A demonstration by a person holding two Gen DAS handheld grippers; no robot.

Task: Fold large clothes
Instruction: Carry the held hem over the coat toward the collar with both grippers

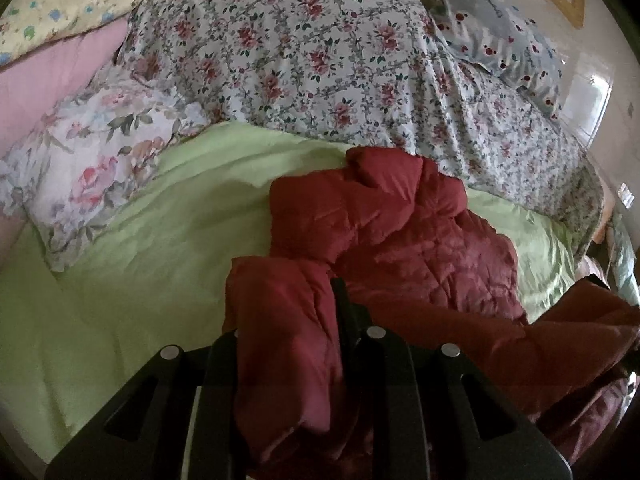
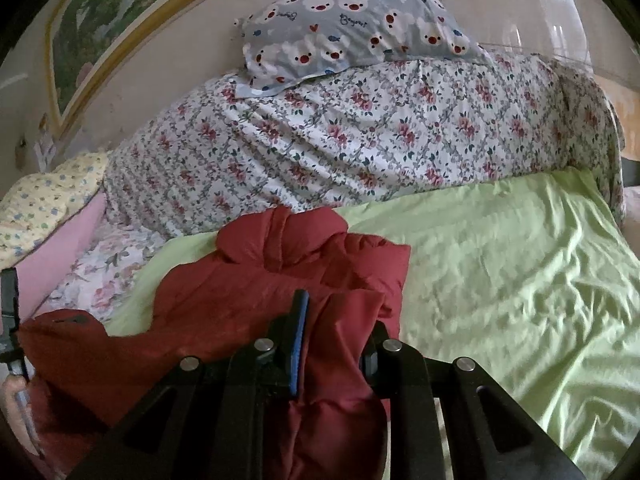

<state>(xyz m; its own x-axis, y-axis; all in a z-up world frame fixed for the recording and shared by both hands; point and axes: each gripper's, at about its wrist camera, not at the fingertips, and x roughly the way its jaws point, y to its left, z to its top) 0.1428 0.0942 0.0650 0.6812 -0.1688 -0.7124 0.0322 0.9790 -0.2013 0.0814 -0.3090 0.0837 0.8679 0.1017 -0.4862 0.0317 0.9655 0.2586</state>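
- Left gripper (image 1: 288, 320) and right gripper (image 2: 336, 340) — fingers of each clenched on the red padded jacket (image 1: 400, 232).
- Keep both grips level, cloth taut between the fingers, above the green sheet (image 2: 500, 260).

We hold the left gripper (image 1: 296, 312) angled downward, its fingers (image 1: 340, 308) nearly together, pinching red padded fabric. At our three o'clock, the right gripper (image 2: 336, 320) tilts down less steeply, fingers (image 2: 300, 332) likewise clamped on a red fold.
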